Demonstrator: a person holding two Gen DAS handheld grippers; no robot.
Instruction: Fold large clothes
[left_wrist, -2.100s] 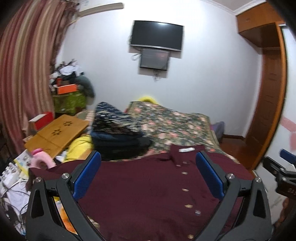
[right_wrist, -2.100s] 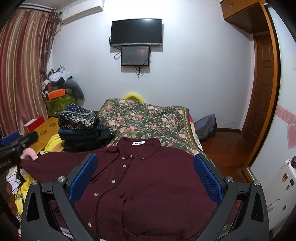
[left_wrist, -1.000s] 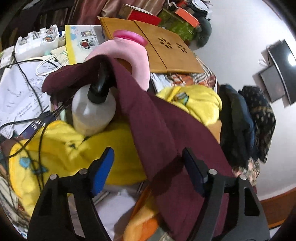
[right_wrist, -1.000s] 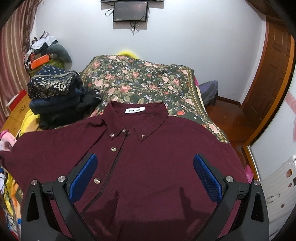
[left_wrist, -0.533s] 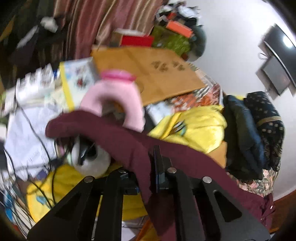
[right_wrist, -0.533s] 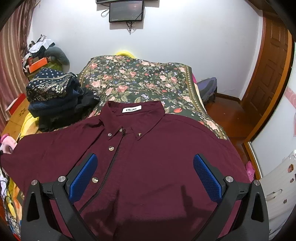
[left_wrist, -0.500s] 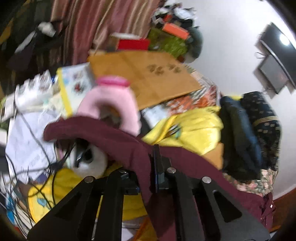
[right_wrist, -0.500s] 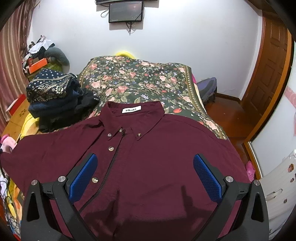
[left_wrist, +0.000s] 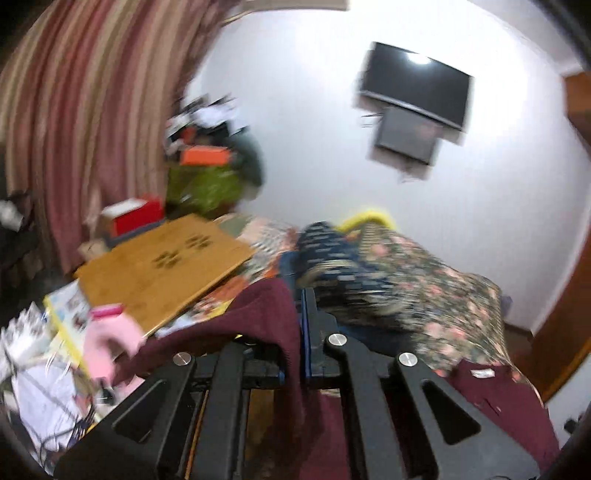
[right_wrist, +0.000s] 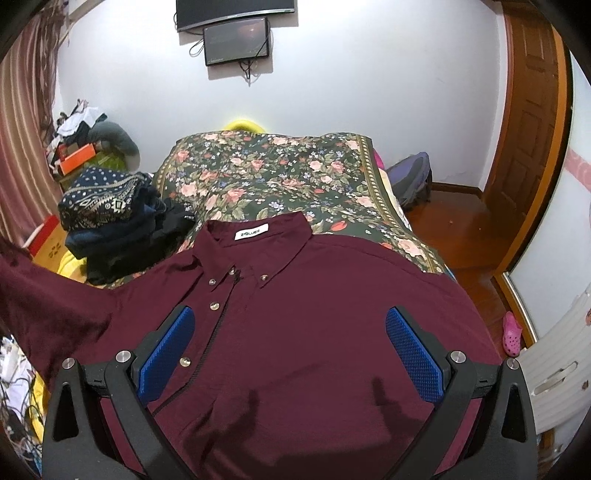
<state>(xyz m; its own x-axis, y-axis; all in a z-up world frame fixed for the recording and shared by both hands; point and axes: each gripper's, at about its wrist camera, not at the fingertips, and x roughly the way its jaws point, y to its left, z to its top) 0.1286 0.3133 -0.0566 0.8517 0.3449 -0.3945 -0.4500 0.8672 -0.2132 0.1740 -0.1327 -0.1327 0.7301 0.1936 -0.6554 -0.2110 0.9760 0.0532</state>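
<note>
On bed, left tool (left_wrist: 295, 332) now clamping lifted shirt sleeve (left_wrist: 266, 314), right tool (right_wrist: 290, 350) spread wide.

Both wrist views face bed (right_wrist: 280, 184), sharing shirt (right_wrist: 314, 332)

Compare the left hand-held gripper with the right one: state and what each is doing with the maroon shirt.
The left hand-held gripper is shut, its pads pinching the maroon shirt by its sleeve; the right hand-held gripper stands wide open, holding nothing.
The left carries the sleeve lifted off the clutter; the right hangs over the shirt's flat front.
Both have black frames and blue pads.
</note>
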